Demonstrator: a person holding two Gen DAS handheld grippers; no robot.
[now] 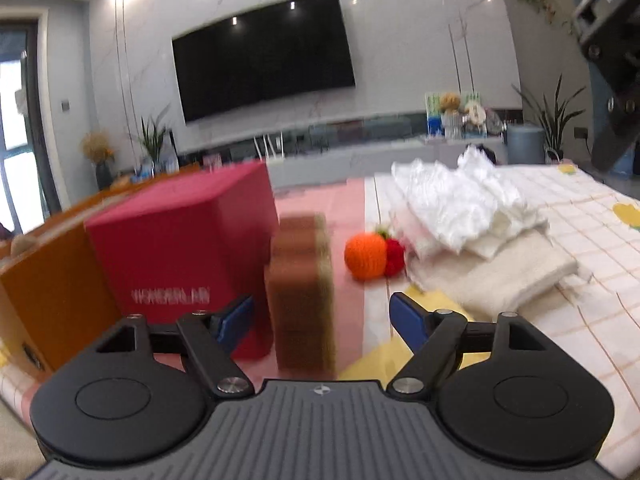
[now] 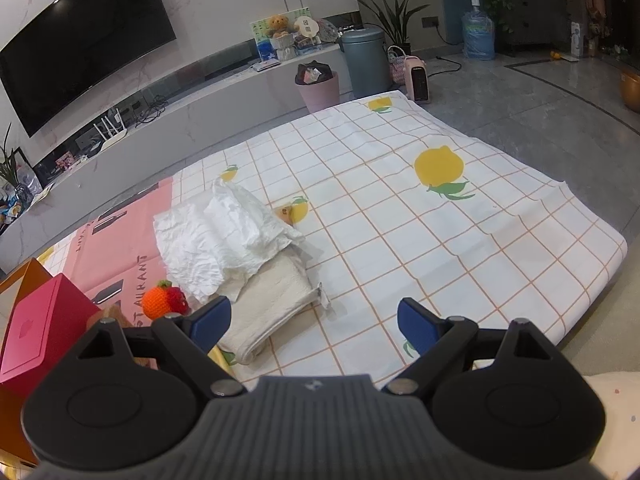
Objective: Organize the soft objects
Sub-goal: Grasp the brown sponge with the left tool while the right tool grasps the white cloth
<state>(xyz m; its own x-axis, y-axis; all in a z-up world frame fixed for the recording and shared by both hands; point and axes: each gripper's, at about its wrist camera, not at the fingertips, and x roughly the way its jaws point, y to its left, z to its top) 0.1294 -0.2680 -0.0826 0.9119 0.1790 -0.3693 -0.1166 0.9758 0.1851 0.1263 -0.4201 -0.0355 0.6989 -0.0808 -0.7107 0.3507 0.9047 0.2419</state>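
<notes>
Left wrist view
Left gripper (image 1: 322,322): jaws wide, nothing gripped; brown sponge (image 1: 302,292) stands upright just ahead, against the red box (image 1: 180,248).
Knitted orange ball (image 1: 365,256): on the pink cloth (image 1: 316,200), touching the folded towels (image 1: 480,264).

Right wrist view
Right gripper (image 2: 314,326): jaws wide, empty, over the checked cloth (image 2: 400,200).
Towels (image 2: 224,240): near the cloth's left edge.

Sponge (image 1: 302,292) and red box (image 1: 188,248) block left; checked cloth (image 2: 400,216) right lies bare.
</notes>
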